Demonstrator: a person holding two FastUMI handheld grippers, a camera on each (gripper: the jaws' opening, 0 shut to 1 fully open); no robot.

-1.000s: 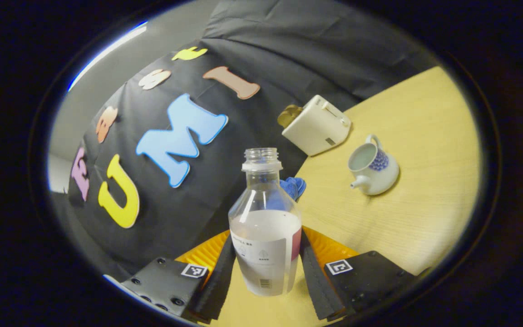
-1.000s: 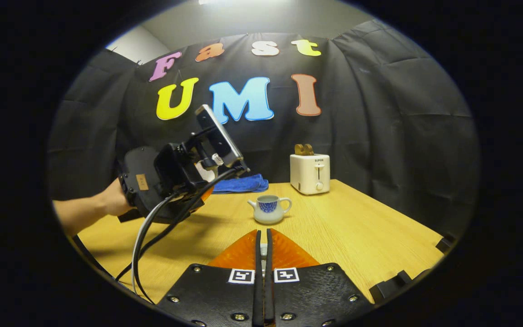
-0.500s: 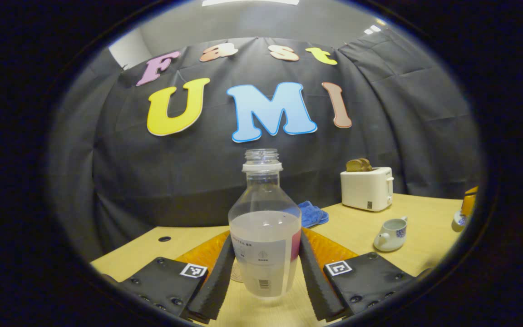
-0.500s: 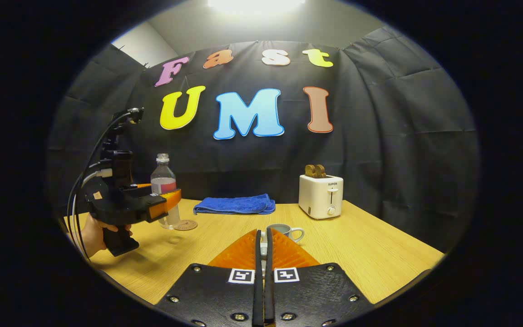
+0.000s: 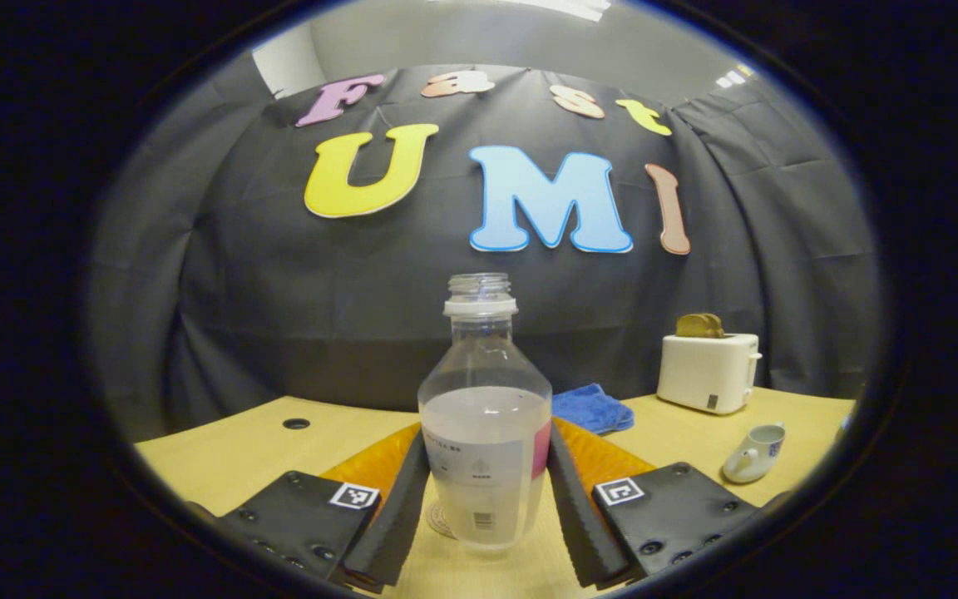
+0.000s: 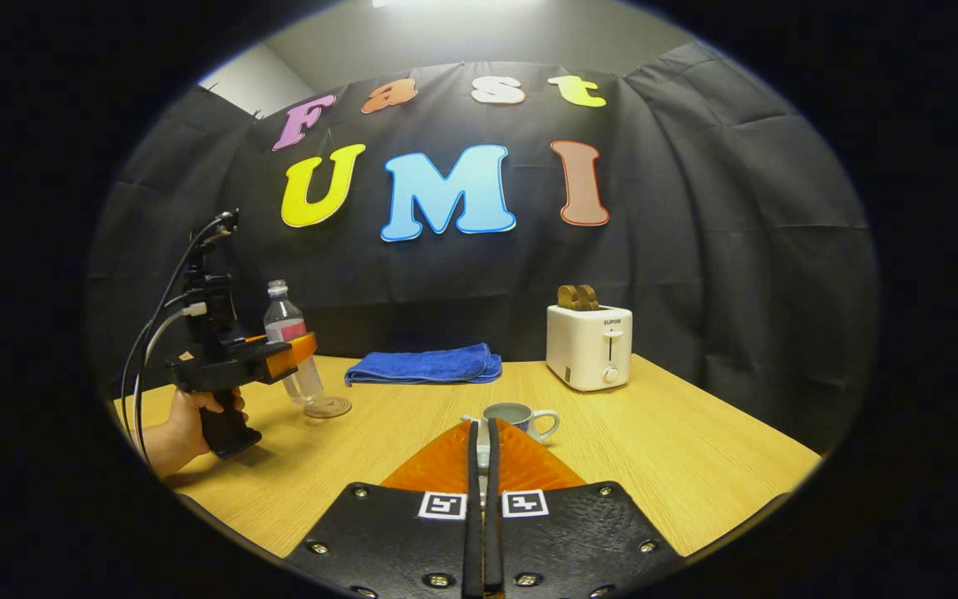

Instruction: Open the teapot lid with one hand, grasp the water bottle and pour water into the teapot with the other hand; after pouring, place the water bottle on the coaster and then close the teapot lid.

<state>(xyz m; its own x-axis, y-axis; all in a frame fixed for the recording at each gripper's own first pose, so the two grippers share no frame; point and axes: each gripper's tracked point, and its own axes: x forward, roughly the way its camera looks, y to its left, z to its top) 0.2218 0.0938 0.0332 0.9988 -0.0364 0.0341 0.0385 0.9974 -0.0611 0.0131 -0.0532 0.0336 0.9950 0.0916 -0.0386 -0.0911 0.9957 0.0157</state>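
Broadly, the wooden table (image 6: pixel 654 449) spans the booth, with a white toaster (image 6: pixel 589 345) holding two slices of toast and a folded blue towel (image 6: pixel 422 364) near the back wall. The water bottle (image 5: pixel 485 416) stands upright, uncapped, clear, about half full of water, with a pale label bearing a pink stripe; the left gripper (image 5: pixel 486 491) has its jaws clamped on its lower body. In the right gripper view a hand (image 6: pixel 184 424) holds that gripper at the table's left side, and the bottle's base sits just above or at the edge of the round coaster (image 6: pixel 328 407); whether it touches I cannot tell. The white teapot (image 6: pixel 520 418) with a blue pattern stands open-topped mid-table. The right gripper (image 6: pixel 483 466) has its jaws closed together on a small white object, likely the lid, largely hidden.
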